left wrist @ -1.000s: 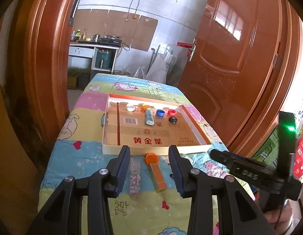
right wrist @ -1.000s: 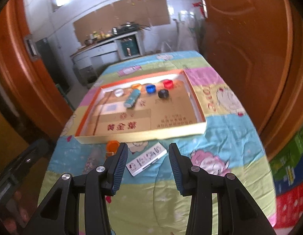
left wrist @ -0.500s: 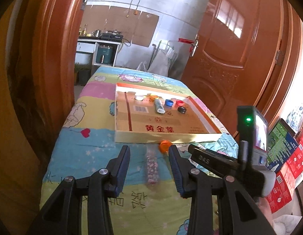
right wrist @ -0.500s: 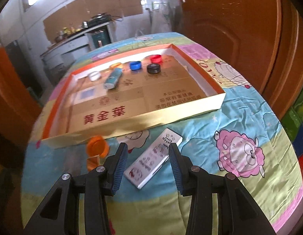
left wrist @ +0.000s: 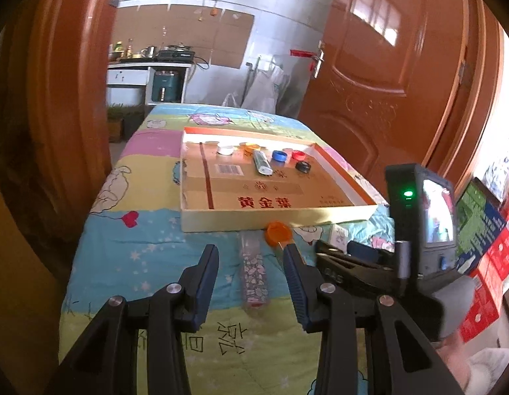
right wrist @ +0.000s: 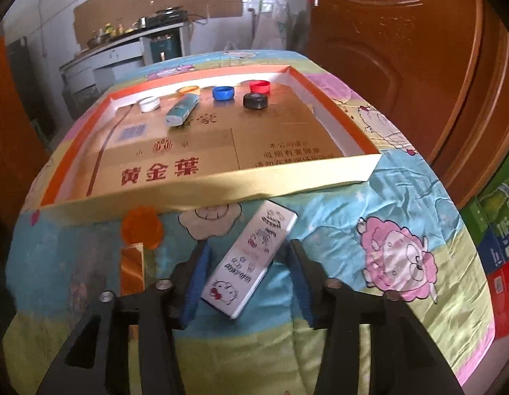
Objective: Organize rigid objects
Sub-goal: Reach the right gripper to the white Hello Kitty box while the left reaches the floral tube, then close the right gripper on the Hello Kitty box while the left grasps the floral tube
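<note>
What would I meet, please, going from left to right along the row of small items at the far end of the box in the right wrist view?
White cap → teal tube → blue cap → black cap. The orange and red caps overlap these in the order, so I leave them out.

Cartoon-print cloth (right wrist: 402, 204) covers the tabletop, a brown wooden door (left wrist: 386, 75) stands beyond its far right corner, a kitchen counter (left wrist: 149, 65) with pots past the far edge, coloured cartons (right wrist: 497, 230) off the right edge.
</note>
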Demonstrator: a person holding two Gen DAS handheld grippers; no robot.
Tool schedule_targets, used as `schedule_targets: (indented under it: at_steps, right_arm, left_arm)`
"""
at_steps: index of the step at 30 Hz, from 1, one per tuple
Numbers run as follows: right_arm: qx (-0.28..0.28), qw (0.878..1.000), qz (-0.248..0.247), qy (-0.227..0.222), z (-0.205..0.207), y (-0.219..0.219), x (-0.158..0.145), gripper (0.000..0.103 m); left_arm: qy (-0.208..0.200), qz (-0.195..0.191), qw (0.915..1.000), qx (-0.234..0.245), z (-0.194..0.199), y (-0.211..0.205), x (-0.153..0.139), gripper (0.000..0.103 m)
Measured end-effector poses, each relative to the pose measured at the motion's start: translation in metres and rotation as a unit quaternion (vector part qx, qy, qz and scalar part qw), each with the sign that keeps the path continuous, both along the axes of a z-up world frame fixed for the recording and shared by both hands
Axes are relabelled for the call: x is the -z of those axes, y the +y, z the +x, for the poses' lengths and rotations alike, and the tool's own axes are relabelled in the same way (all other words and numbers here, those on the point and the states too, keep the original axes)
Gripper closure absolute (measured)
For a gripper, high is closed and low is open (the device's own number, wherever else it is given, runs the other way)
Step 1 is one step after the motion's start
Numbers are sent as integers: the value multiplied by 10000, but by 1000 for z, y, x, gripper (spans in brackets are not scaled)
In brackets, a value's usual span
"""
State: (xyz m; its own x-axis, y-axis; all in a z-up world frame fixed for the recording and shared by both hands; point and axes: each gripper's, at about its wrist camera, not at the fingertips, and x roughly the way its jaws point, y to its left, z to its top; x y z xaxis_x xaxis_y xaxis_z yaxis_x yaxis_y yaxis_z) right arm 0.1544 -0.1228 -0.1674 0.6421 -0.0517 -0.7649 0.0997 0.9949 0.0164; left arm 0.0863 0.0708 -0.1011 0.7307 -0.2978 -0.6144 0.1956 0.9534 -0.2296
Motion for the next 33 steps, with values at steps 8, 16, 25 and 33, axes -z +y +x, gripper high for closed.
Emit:
schedule_targets:
  at_steps: [8,16,25,33]
  right_arm:
    - [-593,9973,435,60,-23,-33,-1,78]
    - [-1447,9888,370,21,-33,-44,0,75]
    - [-1482,9888,180,-80,-16,-33,-1,72]
    - [-1487,9887,193,-71,-13,-36,0,77]
  left_arm:
    - [285,301,9986,335,16,-16,21,62]
    - [455,523,9966,440,26,-25,35,62]
    - [694,657,9949,335,41,-31,48,62]
    - [790,331,9963,82,50,-23,51,82]
